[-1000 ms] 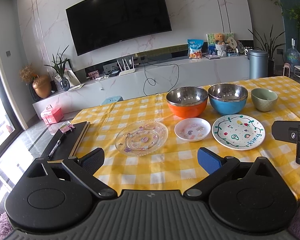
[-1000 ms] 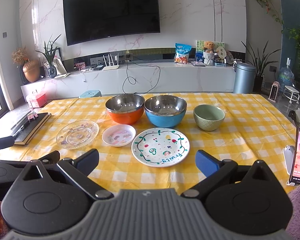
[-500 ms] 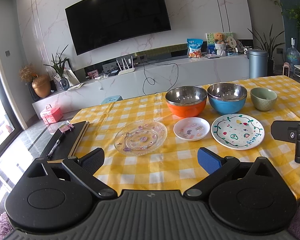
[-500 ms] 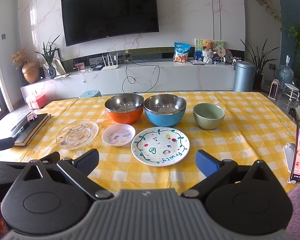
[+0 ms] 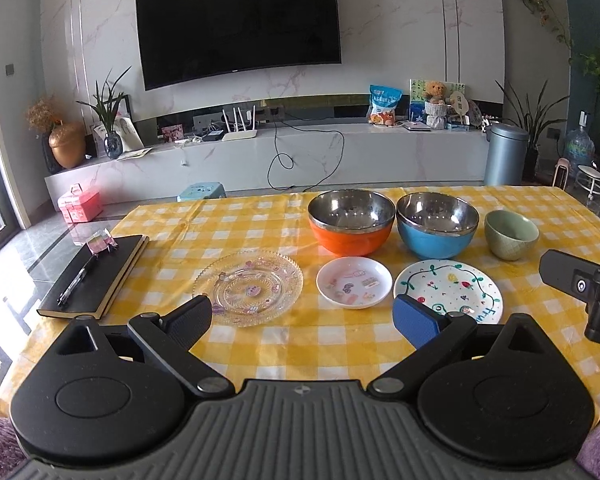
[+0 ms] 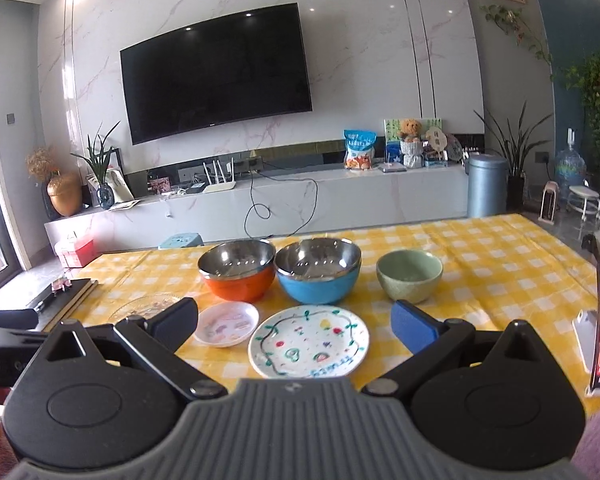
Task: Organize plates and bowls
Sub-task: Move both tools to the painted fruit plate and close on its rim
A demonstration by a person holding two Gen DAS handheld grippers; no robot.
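We hold both grippers released and empty above the near table edge. From our right gripper the painted plate lies at twelve o'clock, close; our left gripper is nearer the glass plate, at eleven o'clock.

Near surface: bare cloth, passable. Orange bowl and blue bowl: apparently touching. Green bowl: clear gap around.
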